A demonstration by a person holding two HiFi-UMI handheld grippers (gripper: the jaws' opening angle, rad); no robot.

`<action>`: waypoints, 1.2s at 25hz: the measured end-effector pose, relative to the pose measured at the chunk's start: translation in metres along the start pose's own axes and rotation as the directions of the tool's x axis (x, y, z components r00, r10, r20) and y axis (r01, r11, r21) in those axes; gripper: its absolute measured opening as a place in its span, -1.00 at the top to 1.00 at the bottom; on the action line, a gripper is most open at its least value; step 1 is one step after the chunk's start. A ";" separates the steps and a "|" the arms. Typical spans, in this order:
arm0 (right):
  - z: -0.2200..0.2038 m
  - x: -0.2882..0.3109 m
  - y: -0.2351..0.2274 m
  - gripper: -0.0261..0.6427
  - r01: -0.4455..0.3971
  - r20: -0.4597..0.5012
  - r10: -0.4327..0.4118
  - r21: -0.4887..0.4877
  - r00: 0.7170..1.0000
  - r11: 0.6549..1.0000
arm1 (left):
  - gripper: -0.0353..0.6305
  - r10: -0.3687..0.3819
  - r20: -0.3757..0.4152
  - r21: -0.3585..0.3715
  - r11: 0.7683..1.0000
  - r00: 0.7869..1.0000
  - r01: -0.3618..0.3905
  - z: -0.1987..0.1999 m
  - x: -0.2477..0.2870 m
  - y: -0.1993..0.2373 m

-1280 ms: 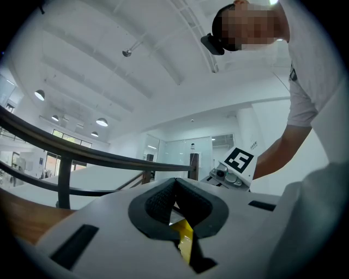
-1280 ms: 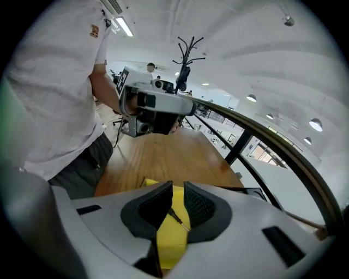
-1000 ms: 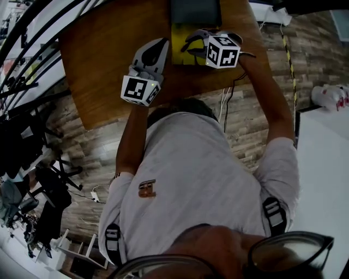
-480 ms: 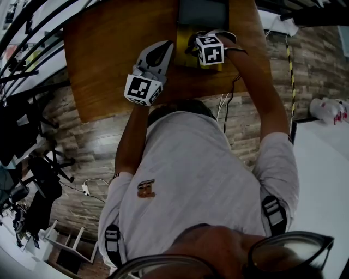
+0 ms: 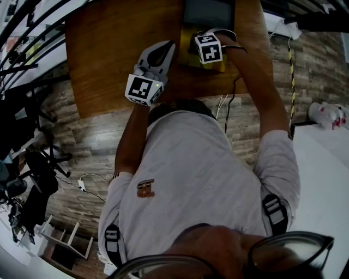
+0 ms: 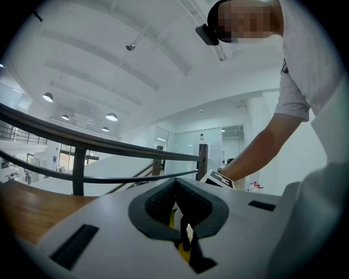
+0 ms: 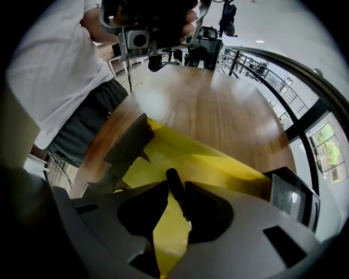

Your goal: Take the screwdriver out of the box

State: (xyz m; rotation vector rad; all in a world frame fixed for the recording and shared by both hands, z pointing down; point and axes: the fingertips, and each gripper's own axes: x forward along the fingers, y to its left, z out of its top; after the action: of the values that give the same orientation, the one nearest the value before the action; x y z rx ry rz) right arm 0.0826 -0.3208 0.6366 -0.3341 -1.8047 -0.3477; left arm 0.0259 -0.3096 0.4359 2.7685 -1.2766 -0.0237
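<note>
A yellow box (image 5: 186,46) lies open near the far edge of the wooden table (image 5: 109,54). My right gripper (image 5: 200,42) points steeply down into it, with its marker cube on top. In the right gripper view a dark screwdriver handle (image 7: 172,175) lies on the yellow box floor (image 7: 202,163), between the jaws of the right gripper (image 7: 175,187). The jaws are closing; the handle rests against the right jaw and yellow shows on its other side. My left gripper (image 5: 168,48) is level beside the box, its tips together and empty. The left gripper (image 6: 175,185) faces the railing.
The box's dark lid (image 5: 207,12) stands up behind it. A dark grey flap (image 7: 128,146) leans at the box's near-left corner. A cable (image 5: 229,103) hangs off the table's front edge. A black railing (image 6: 109,143) runs beyond the table.
My right gripper has sunk into the yellow box and tipped further down. The left gripper has stayed almost where it was beside the box.
</note>
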 end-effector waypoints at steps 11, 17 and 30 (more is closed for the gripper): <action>-0.004 0.002 0.005 0.68 0.039 0.038 -0.041 0.050 0.998 0.998 | 0.84 -0.003 -0.008 0.002 1.000 1.000 0.003 -0.002 -0.010 0.002; 0.002 -0.026 0.002 0.68 0.162 0.122 -0.186 0.183 0.975 0.970 | 0.83 -0.030 -0.007 0.004 1.000 1.000 0.030 -0.001 -0.013 -0.003; 0.039 -0.170 -0.007 0.68 0.444 0.345 -0.690 0.567 0.636 0.693 | 0.83 -0.089 0.036 0.014 0.996 0.995 0.088 0.030 -0.013 -0.020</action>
State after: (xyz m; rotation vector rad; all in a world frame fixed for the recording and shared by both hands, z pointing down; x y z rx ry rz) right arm 0.0881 -0.3196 0.4627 0.5733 -2.4723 -0.2988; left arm 0.0313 -0.2888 0.4034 2.8460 -1.1650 -0.0733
